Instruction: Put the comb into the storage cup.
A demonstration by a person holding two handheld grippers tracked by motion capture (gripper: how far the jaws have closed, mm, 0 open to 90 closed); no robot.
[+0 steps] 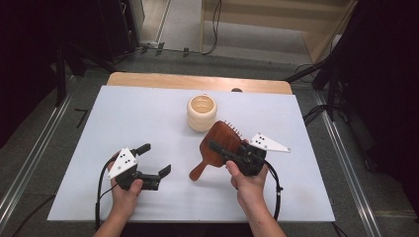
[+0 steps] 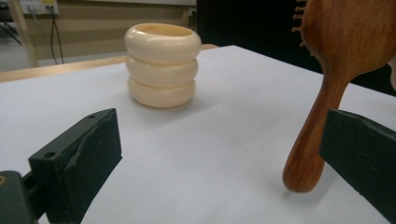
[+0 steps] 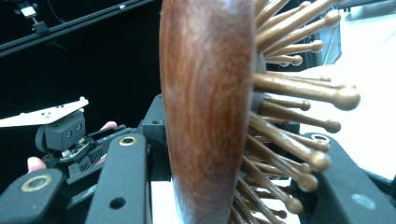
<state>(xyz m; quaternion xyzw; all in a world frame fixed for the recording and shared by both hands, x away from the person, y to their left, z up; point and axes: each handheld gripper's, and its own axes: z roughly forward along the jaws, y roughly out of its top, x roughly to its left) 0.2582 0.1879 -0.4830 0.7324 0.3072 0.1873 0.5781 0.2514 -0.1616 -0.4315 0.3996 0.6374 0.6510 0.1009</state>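
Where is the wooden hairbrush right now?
The wooden hairbrush is right of centre in the high view, clamped in the right gripper, just in front of the cream cup.

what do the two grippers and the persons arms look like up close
Both are black handheld tools. The left gripper and the right gripper each carry a pale grey three-cornered plate with small dark dots, and a black cable loops back from each. The jaws are blocky black pads; brass-coloured rivets mark the right one's linkage. Forearms are bare, no sleeves.

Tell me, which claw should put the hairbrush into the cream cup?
Probably the right claw: it already clamps the hairbrush close to the cream cup. The left claw is open, holding nothing.
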